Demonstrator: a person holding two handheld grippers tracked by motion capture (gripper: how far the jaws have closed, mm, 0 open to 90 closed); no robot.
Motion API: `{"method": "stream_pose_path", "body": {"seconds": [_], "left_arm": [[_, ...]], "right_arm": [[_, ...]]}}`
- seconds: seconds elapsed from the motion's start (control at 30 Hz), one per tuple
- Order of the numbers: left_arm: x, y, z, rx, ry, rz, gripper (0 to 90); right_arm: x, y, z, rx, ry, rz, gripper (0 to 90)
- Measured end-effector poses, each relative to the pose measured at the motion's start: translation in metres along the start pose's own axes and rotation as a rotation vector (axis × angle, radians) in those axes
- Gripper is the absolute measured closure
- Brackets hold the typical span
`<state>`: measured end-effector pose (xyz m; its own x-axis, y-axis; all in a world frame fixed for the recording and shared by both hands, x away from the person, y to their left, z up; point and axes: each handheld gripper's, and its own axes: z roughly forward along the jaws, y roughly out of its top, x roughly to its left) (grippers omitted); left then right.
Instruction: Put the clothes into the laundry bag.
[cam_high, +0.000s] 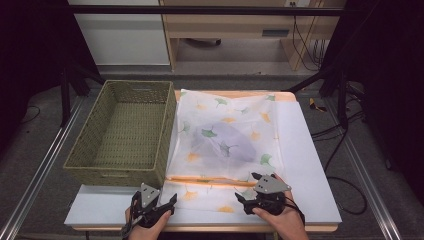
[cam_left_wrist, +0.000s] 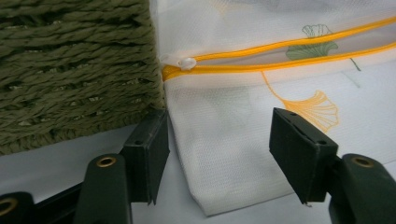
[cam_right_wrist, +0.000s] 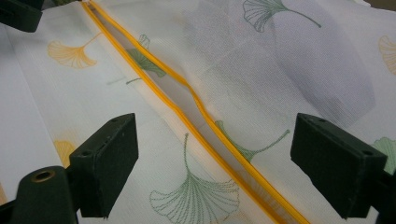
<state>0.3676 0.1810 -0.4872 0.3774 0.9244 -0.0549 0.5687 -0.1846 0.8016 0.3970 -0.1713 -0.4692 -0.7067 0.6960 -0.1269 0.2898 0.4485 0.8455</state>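
both tongs open: left tongs w/ mesh bag corner between, right tongs over zipper.

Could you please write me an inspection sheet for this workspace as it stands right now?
Surface: pale blue-grey tabletop, bare at its right side.
Job's things: white mesh laundry bag printed with ginkgo leaves, lying flat, a grey item showing through it; its orange zipper partly open, white zipper pull at the basket end.
Clutter: empty green woven rectangular basket touching the bag's left edge.
Grippers: left gripper open, jaws astride the bag's corner; right gripper open over the zipper.
Cables: black cables on the floor at right.
Surroundings: wooden desk behind.
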Motion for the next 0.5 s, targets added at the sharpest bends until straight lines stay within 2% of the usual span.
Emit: {"method": "stream_pose_path", "body": {"seconds": [0.33,0.5], "left_arm": [[0.0013,0.0000,0.0010,0.005,-0.003,-0.010,43.9],[0.0037,0.0003,0.0016,0.010,0.012,-0.011,44.4]], "right_arm": [[-0.0003,0.0001,-0.0008,-0.006,-0.002,0.002,15.3],[-0.0003,0.0002,-0.0010,-0.007,-0.002,0.004,15.3]]}}
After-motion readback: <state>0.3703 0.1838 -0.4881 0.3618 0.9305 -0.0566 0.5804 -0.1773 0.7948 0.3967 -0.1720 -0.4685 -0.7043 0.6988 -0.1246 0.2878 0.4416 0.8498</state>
